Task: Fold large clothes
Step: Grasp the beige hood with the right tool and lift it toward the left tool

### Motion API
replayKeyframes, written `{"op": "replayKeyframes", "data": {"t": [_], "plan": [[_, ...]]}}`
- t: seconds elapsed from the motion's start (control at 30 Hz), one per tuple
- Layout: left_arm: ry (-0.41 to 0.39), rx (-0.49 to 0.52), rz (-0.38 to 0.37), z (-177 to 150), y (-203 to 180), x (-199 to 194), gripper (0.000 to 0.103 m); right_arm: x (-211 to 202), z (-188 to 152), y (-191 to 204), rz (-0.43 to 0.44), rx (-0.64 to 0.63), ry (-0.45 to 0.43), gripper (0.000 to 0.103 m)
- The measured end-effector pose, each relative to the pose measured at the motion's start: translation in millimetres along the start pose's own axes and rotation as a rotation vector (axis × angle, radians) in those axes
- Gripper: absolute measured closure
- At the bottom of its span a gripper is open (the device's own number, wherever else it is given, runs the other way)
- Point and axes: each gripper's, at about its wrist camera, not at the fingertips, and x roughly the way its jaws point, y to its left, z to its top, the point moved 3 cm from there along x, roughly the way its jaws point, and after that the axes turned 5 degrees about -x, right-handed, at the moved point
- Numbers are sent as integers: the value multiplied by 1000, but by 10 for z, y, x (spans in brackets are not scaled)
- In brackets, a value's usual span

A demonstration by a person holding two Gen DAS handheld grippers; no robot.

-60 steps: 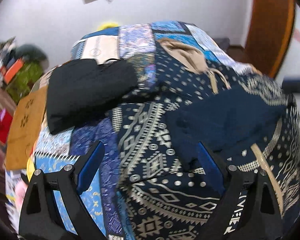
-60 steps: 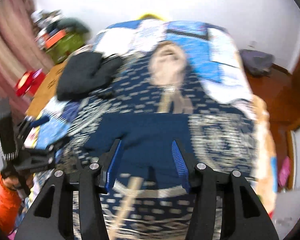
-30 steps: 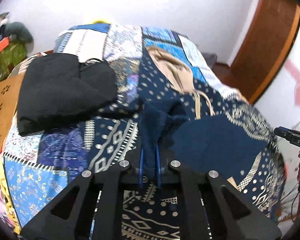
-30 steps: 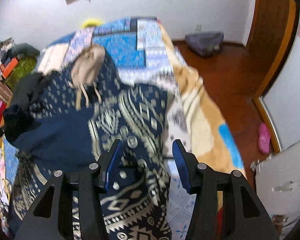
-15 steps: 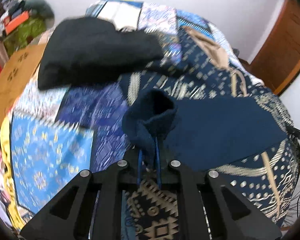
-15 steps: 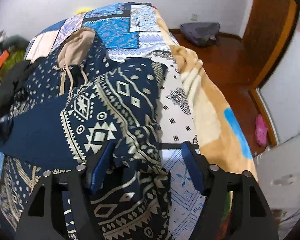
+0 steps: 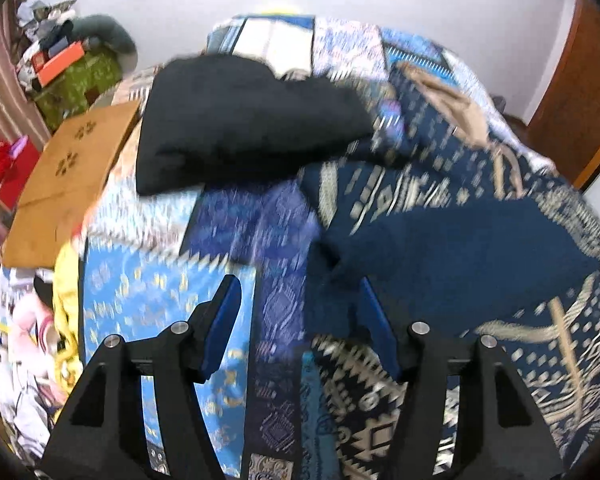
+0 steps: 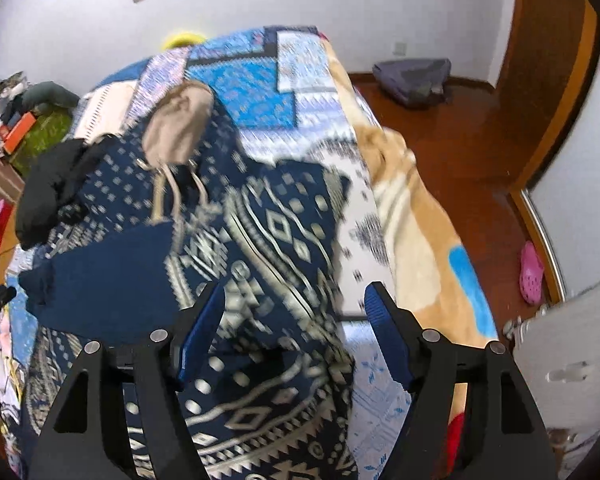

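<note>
Left wrist view: left gripper (image 7: 300,322) tilts steeply down, jaws just opened, over the navy garment (image 7: 452,264); right gripper (image 8: 294,332) likewise, jaws apart.

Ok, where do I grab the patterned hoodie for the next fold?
Probably the hoodie's outer edge lying over the pale bedspread. Come from the bedspread side, across that edge: it lies flat and unfolded, while the opposite sleeve is already folded in.

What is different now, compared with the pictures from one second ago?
The left gripper has just opened and let go of the navy sleeve, which now lies folded across the patterned hoodie. The right gripper remains open and empty. The black garment stayed put.
</note>
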Motion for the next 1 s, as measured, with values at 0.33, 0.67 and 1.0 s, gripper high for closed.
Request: {"op": "replayKeyframes", "data": {"t": [0.33,0.67,1.0], "plan": [[-105,65,-121,877,-630,-139,38,-172,750,373,51,-95,-138,34],[-81,145,-147,1546,-1301,414,34,361,1385,695,128,-115,-127,34],[62,87,-198,1899,-1602,1335,34,1643,1781,733,135,11,110,34]]}}
